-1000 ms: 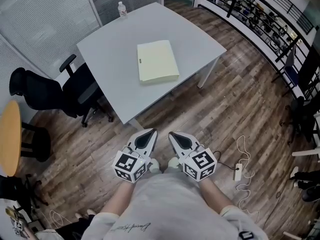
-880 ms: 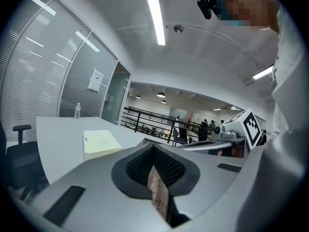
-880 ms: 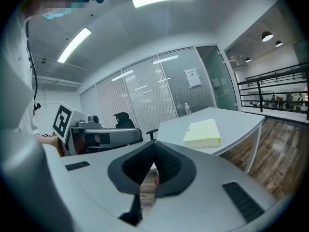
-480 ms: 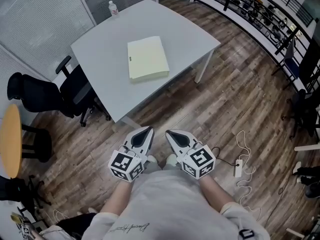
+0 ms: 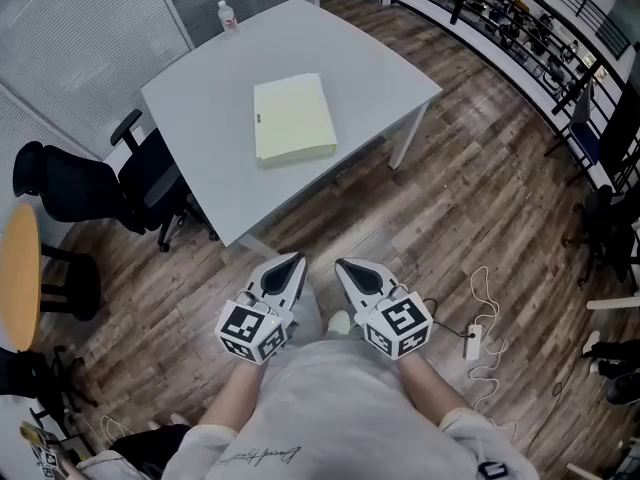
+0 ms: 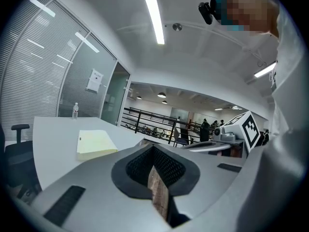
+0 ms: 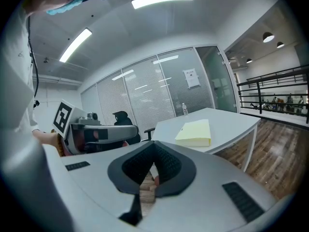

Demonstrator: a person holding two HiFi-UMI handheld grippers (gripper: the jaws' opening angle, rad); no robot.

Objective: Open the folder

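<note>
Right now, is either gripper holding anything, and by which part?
Nothing is held. The left gripper and right gripper are shut and empty; the folder lies untouched on the table.

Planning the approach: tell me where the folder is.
Head view, upper centre: the yellow folder lies closed near the middle of the grey table, with a water bottle at the far corner.

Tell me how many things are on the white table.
2. A yellow folder lies closed near the middle of the table; a small bottle stands at its far corner. None appears hidden.
</note>
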